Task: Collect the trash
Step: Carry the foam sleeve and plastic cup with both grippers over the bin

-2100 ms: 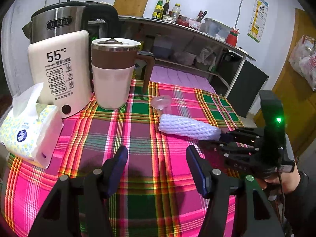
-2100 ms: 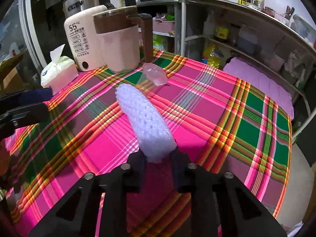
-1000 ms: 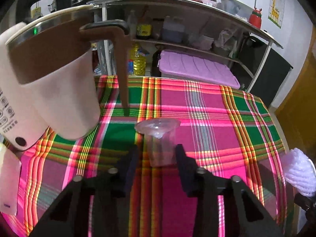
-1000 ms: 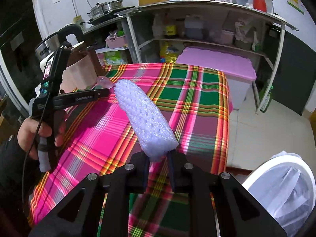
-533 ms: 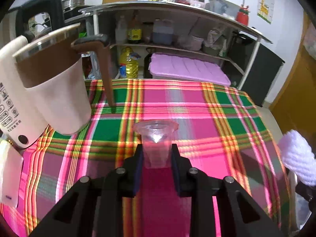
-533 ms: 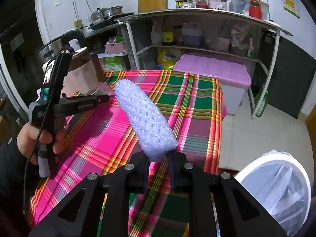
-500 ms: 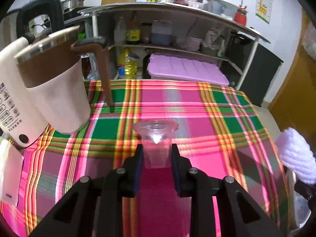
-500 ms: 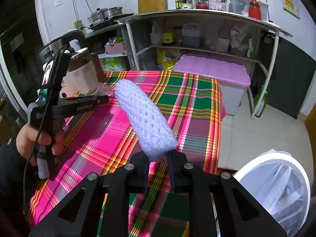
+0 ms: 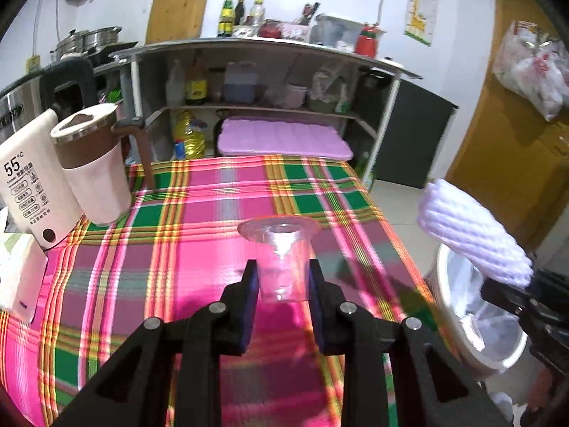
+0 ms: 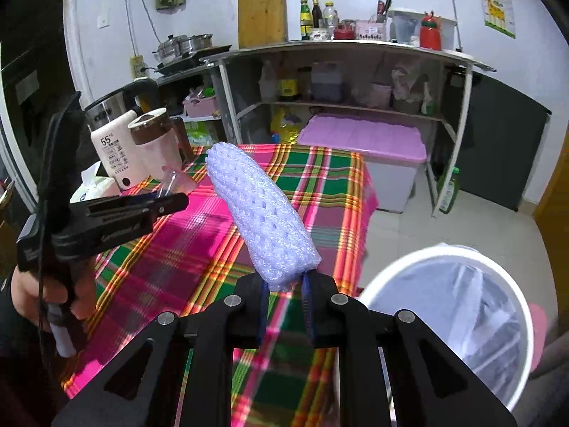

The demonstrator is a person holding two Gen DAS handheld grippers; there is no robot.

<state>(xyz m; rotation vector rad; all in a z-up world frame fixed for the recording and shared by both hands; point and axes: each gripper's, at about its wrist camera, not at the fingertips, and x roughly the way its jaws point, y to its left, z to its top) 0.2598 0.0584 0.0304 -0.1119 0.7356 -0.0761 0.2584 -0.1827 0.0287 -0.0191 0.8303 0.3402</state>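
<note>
Now we are in the carrying step: our left gripper (image 9: 281,281) is clamped on a clear plastic cup (image 9: 280,256) at centre frame, and our right gripper (image 10: 284,297) is pinched tight on a white foam sleeve (image 10: 261,213) that juts toward the upper left. Next, we judge, both loads must pass the tablecloth (image 10: 320,192) edge to the white bin (image 10: 451,320) at lower right, where open floor gives room
</note>
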